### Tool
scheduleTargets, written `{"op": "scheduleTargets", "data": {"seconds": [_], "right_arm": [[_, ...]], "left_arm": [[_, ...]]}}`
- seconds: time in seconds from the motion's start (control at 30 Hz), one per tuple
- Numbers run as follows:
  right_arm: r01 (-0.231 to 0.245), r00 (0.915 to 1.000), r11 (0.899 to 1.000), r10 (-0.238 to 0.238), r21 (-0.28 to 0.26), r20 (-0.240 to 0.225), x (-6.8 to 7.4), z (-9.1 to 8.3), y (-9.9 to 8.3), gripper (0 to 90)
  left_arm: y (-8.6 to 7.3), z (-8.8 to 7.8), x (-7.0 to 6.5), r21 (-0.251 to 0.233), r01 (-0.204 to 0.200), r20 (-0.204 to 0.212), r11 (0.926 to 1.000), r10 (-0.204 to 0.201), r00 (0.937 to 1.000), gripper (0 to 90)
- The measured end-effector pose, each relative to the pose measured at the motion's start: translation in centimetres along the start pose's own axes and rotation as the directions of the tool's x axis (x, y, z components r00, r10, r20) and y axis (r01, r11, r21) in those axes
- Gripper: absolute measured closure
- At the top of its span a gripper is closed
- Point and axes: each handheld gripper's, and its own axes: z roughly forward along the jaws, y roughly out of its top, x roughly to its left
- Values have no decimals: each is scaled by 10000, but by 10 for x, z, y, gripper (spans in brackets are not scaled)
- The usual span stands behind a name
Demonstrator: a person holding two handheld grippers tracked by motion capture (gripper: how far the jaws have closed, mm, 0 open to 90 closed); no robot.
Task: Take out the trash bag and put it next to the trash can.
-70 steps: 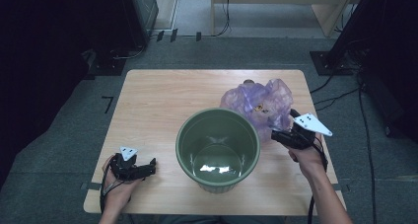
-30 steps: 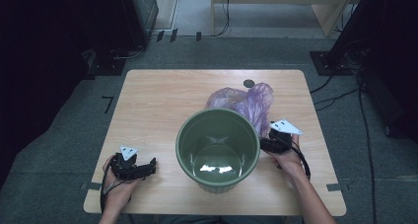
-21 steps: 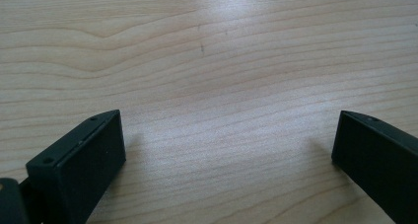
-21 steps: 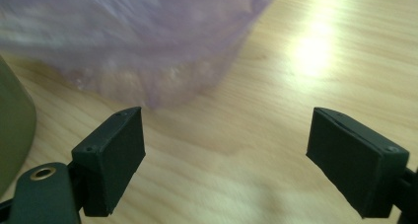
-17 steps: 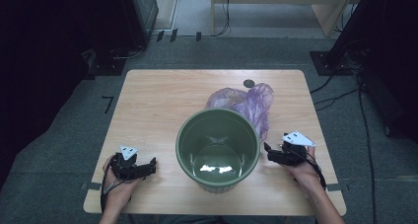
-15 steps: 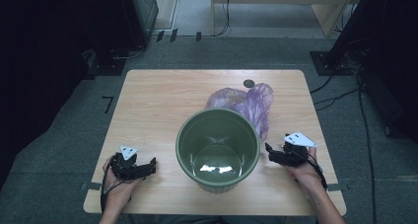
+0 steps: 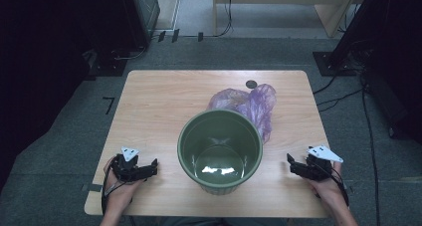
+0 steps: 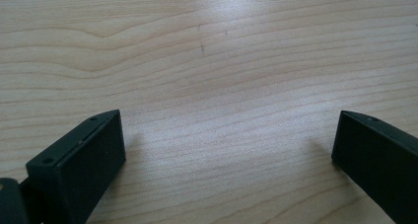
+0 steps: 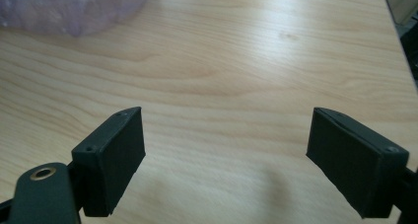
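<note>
A green plastic bucket (image 7: 220, 151) stands upright at the front middle of the wooden table (image 7: 164, 106), with nothing inside it. A crumpled purple plastic bag (image 7: 251, 104) lies just behind it to the right, and its edge (image 9: 74, 9) reaches into the top left of the right gripper view. My left gripper (image 7: 152, 167) rests low on the table left of the bucket, jaws wide apart over bare wood (image 8: 222, 115). Right of the bucket, my right gripper (image 7: 291, 162) is down near the table's front edge, open (image 9: 224, 160), holding nothing.
A small dark round disc (image 7: 251, 83) sits near the table's back edge. Grey carpet surrounds the table, with black stands and cables (image 7: 348, 86) at the right and dark equipment (image 7: 114, 52) at the back left. The table's right edge (image 9: 397, 31) is close to my right gripper.
My right gripper let go of the purple bag beside the bucket, drew back toward the front right of the table and came down open. The left gripper stayed put.
</note>
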Motion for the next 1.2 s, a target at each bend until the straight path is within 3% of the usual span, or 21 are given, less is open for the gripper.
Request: {"op": "scheduleTargets", "data": {"seconds": [0.37,0.5,0.67,1.07,1.2], "right_arm": [[-346,9979,9986,324,389,560,-15,-17,-19,144],[-775,9942,9955,730,554,791,-22,-23,-26,144],[-989,9909,9932,926,607,980,-28,-29,-31,144],[-813,9862,9924,667,924,1517,-35,-36,-38,144],[-859,9867,9911,704,1022,1462,-36,-35,-38,143]], "left_arm": [[0,0,0,-3,-2,0,10000,2,10000,0],[0,0,0,1,-1,0,10000,1,10000,0],[0,0,0,0,1,1,10000,-1,10000,0],[0,0,0,-8,5,8,10000,-5,10000,0],[0,0,0,-10,-16,23,10000,16,10000,0]]}}
